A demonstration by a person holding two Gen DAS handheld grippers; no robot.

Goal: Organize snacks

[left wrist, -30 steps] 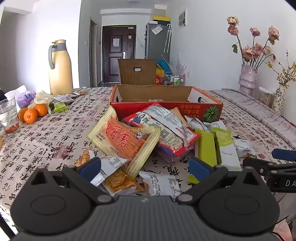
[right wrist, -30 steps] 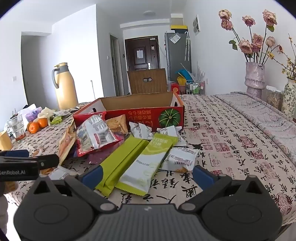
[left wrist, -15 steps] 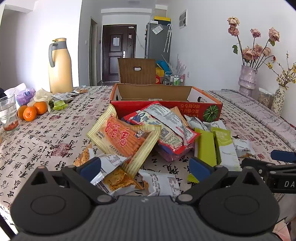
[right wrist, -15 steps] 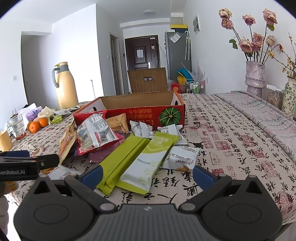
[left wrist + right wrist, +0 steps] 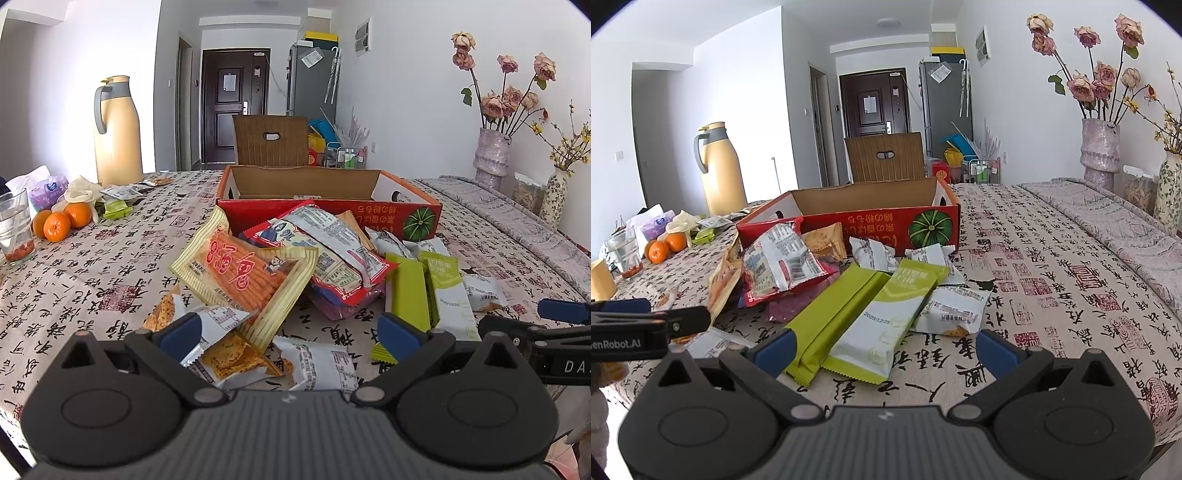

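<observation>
Snacks [image 5: 295,273] lie heaped on the patterned tablecloth [image 5: 92,280], just in front of the open red cardboard box [image 5: 328,206]. We see our left gripper [image 5: 290,330] spread wide, holding nothing, low over small packets. Right gripper [image 5: 886,347] also gapes empty, near two green packets [image 5: 864,321].

Two wrist fisheyes — low at the table's near edge, both facing the door; left view sits left, right view right — sharing the snack pile [image 5: 295,266] and red box [image 5: 871,221]
</observation>
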